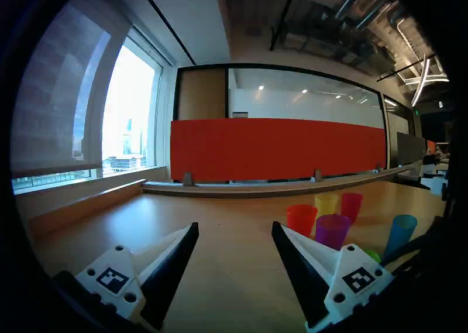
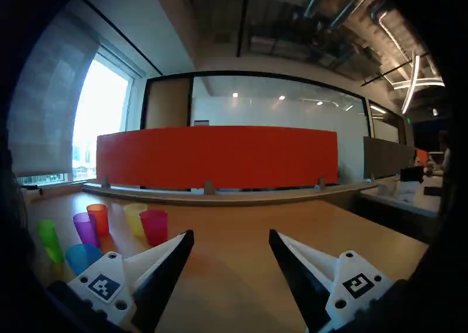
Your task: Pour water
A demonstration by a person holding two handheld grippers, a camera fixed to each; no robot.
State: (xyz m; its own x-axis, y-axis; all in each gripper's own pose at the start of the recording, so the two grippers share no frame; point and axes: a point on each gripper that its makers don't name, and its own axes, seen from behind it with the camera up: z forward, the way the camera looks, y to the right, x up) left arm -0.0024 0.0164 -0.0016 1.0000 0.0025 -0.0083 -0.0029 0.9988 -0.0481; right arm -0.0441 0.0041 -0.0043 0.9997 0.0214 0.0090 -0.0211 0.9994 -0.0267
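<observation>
Several coloured plastic cups stand upright on the wooden table. In the left gripper view they cluster at right: an orange cup (image 1: pixel 301 218), a purple cup (image 1: pixel 331 230), a yellow cup (image 1: pixel 326 203), a pink cup (image 1: pixel 351 206) and a blue cup (image 1: pixel 401 233). My left gripper (image 1: pixel 235 233) is open and holds nothing. In the right gripper view the cups sit at left: pink cup (image 2: pixel 154 226), yellow cup (image 2: pixel 134 217), orange cup (image 2: pixel 98 218), purple cup (image 2: pixel 86 228), green cup (image 2: pixel 49 239), blue cup (image 2: pixel 82 257). My right gripper (image 2: pixel 231 239) is open with nothing between its fingers.
A red divider panel (image 1: pixel 275 148) runs along the table's far edge (image 2: pixel 222 197). A bright window (image 1: pixel 126 119) is at left. More desks with office items (image 2: pixel 409 192) lie to the right. Bare tabletop (image 2: pixel 327 222) stretches ahead of both grippers.
</observation>
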